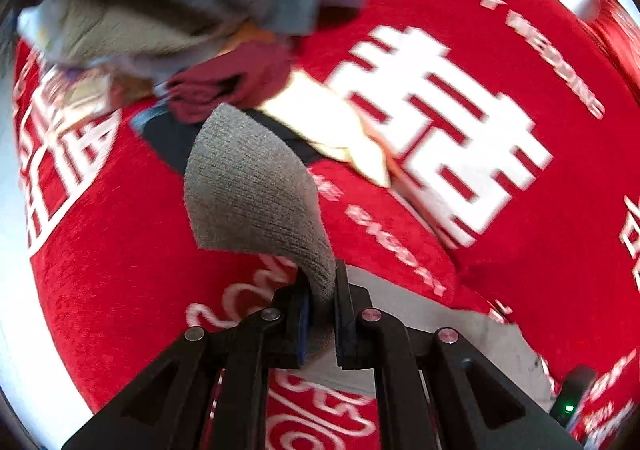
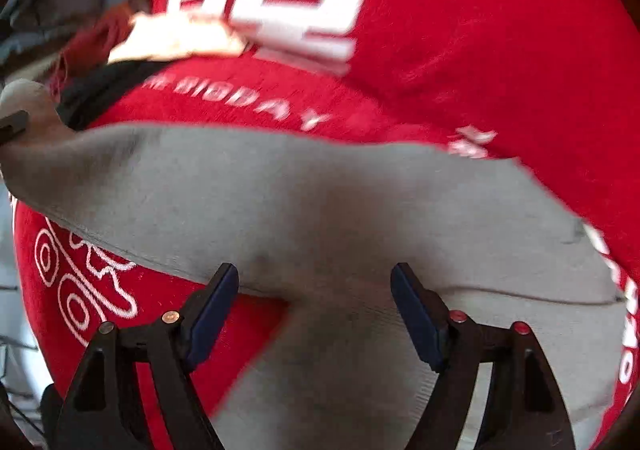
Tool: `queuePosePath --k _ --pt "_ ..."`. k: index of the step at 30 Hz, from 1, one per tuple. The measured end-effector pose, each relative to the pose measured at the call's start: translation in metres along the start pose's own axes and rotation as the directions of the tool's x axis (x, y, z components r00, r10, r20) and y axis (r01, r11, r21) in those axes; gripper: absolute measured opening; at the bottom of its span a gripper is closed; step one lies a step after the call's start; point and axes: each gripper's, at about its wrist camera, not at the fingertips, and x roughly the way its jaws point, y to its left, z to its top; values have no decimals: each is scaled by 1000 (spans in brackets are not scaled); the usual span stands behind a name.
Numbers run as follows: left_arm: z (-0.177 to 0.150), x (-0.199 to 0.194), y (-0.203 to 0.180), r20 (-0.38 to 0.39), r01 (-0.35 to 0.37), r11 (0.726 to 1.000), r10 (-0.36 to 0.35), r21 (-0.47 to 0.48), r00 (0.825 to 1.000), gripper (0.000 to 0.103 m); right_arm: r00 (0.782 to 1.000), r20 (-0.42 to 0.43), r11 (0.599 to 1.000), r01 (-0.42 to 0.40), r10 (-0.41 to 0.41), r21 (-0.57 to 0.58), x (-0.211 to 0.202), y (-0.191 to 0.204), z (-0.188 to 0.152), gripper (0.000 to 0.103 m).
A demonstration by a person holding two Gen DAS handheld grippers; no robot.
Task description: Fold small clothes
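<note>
Grey knit garment (image 1: 256,185) rises mid-frame, pinched in the left tongs (image 1: 320,314). Right tongs (image 2: 314,310) gape open over its lower stretch on the red cloth (image 2: 480,49).

The left claw (image 1: 320,314) is pinched nearly closed, its two black fingers standing almost parallel with only a thin strip of grey knit cloth (image 1: 256,185) caught between the blue pads (image 1: 305,324). It points forward and slightly down. The right claw (image 2: 316,310) is spread wide, its fingers angled outward in a broad V (the blue pads (image 2: 210,314) face each other across the gap) and nothing is held between them. It hangs low, tips close above the same grey cloth, though whether they touch it cannot be told. The left claw's fingertip shows at the far left edge of the right wrist view.
</note>
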Motion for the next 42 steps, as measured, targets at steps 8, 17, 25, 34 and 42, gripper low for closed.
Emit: queuePosePath --k 8,17,25,34,42 --pt "-43 3 -128 -86 69 979 -53 194 995 10 989 13 954 137 -145 265 -73 -159 -75 81" --pt "-142 -46 -340 -160 273 847 -223 456 962 10 971 76 869 167 -228 465 -143 -289 -160 81" --pt "-258 -5 -448 -300 281 749 -116 600 947 10 979 74 831 120 -189 543 -133 -332 -210 81" --pt "-313 53 -427 -561 370 739 13 563 827 31 986 119 836 35 -120 548 -124 -341 -227 81" --pt "-249 3 -350 -501 406 794 -149 453 853 87 983 148 860 15 -105 510 -125 -326 -209 82"
